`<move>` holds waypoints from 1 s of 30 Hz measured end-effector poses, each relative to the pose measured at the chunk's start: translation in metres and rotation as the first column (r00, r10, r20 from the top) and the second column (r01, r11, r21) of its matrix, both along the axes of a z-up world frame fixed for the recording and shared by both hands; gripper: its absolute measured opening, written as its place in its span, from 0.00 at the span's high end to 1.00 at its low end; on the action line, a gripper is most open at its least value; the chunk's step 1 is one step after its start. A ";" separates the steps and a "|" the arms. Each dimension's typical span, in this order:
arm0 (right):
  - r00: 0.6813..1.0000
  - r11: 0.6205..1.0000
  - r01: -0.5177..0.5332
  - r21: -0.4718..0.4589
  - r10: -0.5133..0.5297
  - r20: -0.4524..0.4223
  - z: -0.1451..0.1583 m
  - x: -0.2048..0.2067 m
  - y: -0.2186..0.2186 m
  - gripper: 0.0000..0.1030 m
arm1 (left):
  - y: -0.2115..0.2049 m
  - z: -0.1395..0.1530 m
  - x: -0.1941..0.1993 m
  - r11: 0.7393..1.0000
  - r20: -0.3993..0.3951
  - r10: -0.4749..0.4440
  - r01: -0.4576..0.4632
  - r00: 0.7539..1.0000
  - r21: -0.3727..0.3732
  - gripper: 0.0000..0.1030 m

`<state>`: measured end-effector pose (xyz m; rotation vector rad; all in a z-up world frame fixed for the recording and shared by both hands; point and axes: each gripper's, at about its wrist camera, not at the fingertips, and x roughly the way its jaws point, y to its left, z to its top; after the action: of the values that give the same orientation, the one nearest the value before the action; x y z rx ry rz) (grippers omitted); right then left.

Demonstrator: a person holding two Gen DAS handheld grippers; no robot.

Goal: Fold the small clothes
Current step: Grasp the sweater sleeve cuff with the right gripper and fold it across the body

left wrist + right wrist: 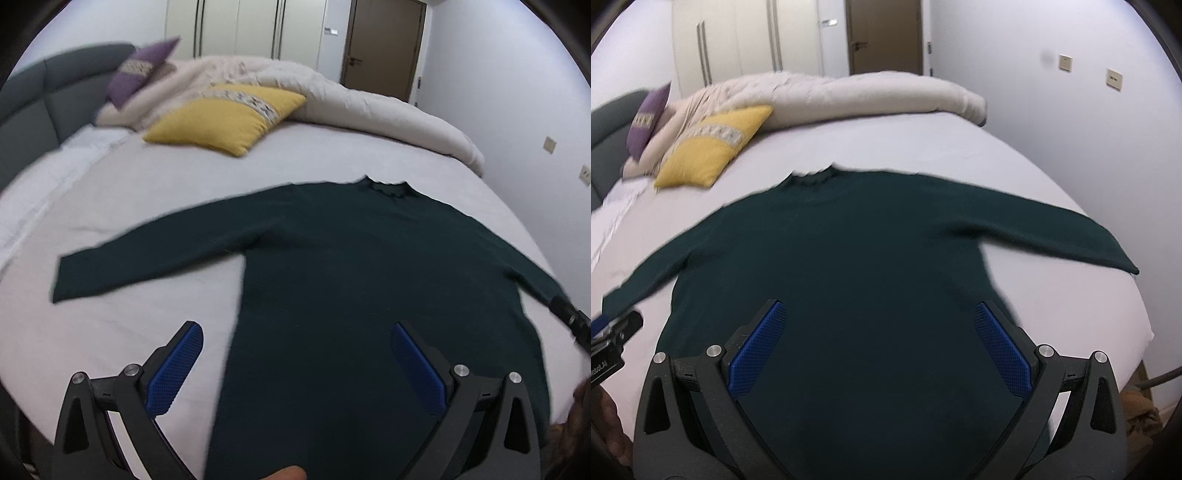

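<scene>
Sweater (351,266) flat on bed (147,206), yellow pillow (225,118) and duvet (369,107) beyond; left claw (295,347), right claw (881,325) agape, empty.

Dk green sweater (351,258) – yellow pillow (225,118)

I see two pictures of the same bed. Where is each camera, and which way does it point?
Left wrist view: sits on the left gripper, jaws open, looking across the bed at the dark green sweater; the right gripper's tip and a fingertip show.
Right wrist view: sits on the right gripper, jaws open, over the sweater's body; the left gripper shows at the left edge.
Shared: sweater, yellow pillow, purple pillow, rumpled duvet, door.
</scene>
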<state>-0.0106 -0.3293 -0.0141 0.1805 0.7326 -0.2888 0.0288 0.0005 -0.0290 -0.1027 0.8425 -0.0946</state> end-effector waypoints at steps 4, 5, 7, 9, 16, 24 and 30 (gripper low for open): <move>0.982 0.974 0.169 0.150 -0.180 0.061 -0.003 -0.011 -0.114 0.00 | -0.002 -0.008 0.014 0.996 -0.039 -0.043 0.039 0.998 -0.086 0.00; 0.968 0.951 0.225 0.213 -0.242 0.061 -0.008 -0.017 -0.147 0.00 | -0.003 -0.011 0.019 0.991 -0.057 -0.062 0.055 0.996 -0.118 0.00; 0.925 0.863 0.331 0.381 -0.377 0.051 -0.025 -0.034 -0.220 0.07 | -0.008 -0.016 0.027 0.973 -0.057 -0.119 0.105 0.991 -0.206 0.00; 0.864 0.740 0.427 0.520 -0.504 0.007 -0.048 -0.054 -0.286 0.15 | -0.016 -0.020 0.033 0.971 -0.080 -0.129 0.110 0.988 -0.213 0.00; 0.730 0.501 0.527 0.686 -0.680 -0.064 -0.101 -0.090 -0.404 0.30 | -0.035 -0.043 0.059 0.966 -0.154 -0.134 0.094 0.979 -0.239 0.00; 0.748 0.519 0.506 0.689 -0.662 -0.051 -0.122 -0.035 -0.452 0.45 | -0.053 -0.052 0.080 0.940 -0.173 -0.193 0.131 0.966 -0.314 0.00; 0.783 0.614 0.528 0.587 -0.619 -0.058 -0.110 0.012 -0.467 0.92 | -0.058 -0.055 0.090 0.926 -0.169 -0.219 0.151 0.961 -0.345 0.11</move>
<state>0.0010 -0.7966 -0.1245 1.0379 0.5706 -0.6627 0.1191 -0.0572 -0.0839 -0.3528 1.0367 -0.4112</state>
